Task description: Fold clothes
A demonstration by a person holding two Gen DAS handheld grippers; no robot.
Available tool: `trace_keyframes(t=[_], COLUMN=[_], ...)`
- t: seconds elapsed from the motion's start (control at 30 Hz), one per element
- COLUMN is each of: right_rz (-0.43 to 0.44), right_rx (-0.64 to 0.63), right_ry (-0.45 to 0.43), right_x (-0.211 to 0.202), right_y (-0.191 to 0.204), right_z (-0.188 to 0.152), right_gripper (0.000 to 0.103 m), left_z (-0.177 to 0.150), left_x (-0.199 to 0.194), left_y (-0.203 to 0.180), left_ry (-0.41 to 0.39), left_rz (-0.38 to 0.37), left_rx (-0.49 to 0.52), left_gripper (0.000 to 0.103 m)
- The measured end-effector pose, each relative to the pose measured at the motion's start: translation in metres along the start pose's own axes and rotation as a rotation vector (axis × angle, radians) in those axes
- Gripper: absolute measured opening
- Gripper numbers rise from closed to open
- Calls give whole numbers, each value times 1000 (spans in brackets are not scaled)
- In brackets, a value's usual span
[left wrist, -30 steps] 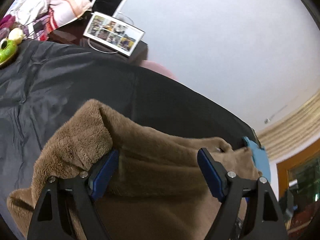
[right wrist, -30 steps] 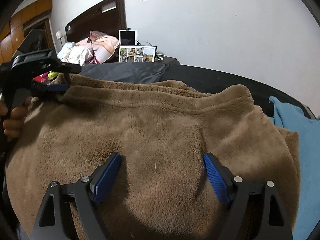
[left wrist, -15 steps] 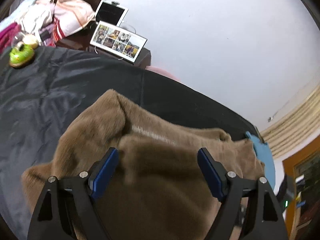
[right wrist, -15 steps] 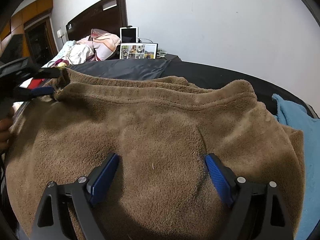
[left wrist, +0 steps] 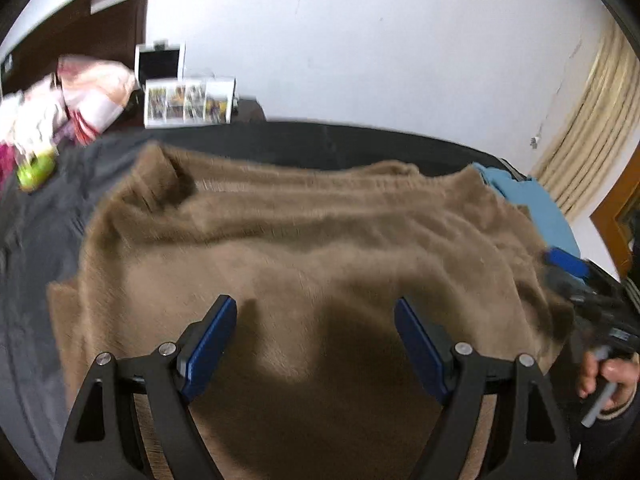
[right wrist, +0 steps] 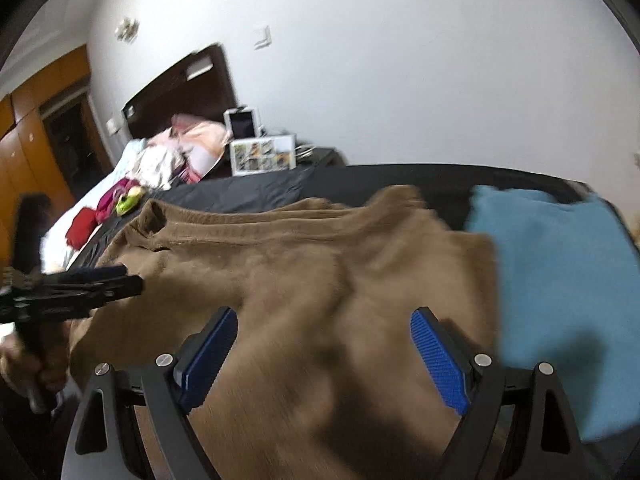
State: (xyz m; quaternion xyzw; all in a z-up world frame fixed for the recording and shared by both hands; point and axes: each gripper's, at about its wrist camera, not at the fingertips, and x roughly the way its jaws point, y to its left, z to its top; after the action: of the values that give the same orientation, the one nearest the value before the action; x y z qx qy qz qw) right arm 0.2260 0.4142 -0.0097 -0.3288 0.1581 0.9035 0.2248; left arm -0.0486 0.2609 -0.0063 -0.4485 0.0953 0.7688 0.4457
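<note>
Fleece fills the middle of both wrist views — a brown fleece garment [left wrist: 304, 248] spread flat on a dark sheet [left wrist: 48, 208], its right edge just beside a blue cloth [right wrist: 560, 280]. Left gripper [left wrist: 316, 340] and right gripper [right wrist: 324, 354] each sit at bottom centre with blue pads spread wide, pinching nothing. Upper left, a photo collage [left wrist: 188, 100] is too blurred for any writing to be read.

Were two matching tools: left gripper [left wrist: 315, 344] and right gripper [right wrist: 324, 354], black triangular-cutout frames, silver screws at the joints, ribbed blue pads on the fingers [right wrist: 438, 360]. Wore a dark sleeve with a pale cuff stripe [left wrist: 618, 410]
</note>
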Motion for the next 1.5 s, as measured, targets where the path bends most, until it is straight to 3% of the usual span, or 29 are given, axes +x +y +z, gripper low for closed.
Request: trace_keyframes(t=[0.27, 0.43, 0.83, 1.07, 1.13, 1.2, 1.3, 1.4, 1.5], right_rz=[-124, -23, 44, 87, 97, 102, 94, 56, 18], right_rx=[309, 466, 405, 438, 453, 470, 461, 387, 312], right_ry=[25, 63, 37, 16, 9, 9, 1, -31, -62], right_x=[-62, -52, -13, 2, 4, 6, 7, 0, -7], right_y=[-90, -112, -74, -65, -64, -64, -58, -44, -30], right_z=[-80, -105, -88, -76, -74, -74, -70, -64, -58], right_gripper=[90, 90, 90, 90, 86, 67, 50, 38, 34], left_z=[-6, -9, -11, -13, -14, -14, -15, -14, -11], left_x=[6, 7, 8, 10, 11, 12, 11, 11, 5], left_y=[3, 3, 5, 4, 3, 3, 3, 3, 1], left_ry=[18, 20, 21, 19, 18, 17, 17, 19, 22], left_rz=[-7, -2, -8, 0, 4, 7, 7, 5, -6], left_rx=[-25, -27, -24, -11, -5, 1, 2, 3, -16], left_gripper=[84, 84, 85, 85, 86, 86, 86, 86, 86])
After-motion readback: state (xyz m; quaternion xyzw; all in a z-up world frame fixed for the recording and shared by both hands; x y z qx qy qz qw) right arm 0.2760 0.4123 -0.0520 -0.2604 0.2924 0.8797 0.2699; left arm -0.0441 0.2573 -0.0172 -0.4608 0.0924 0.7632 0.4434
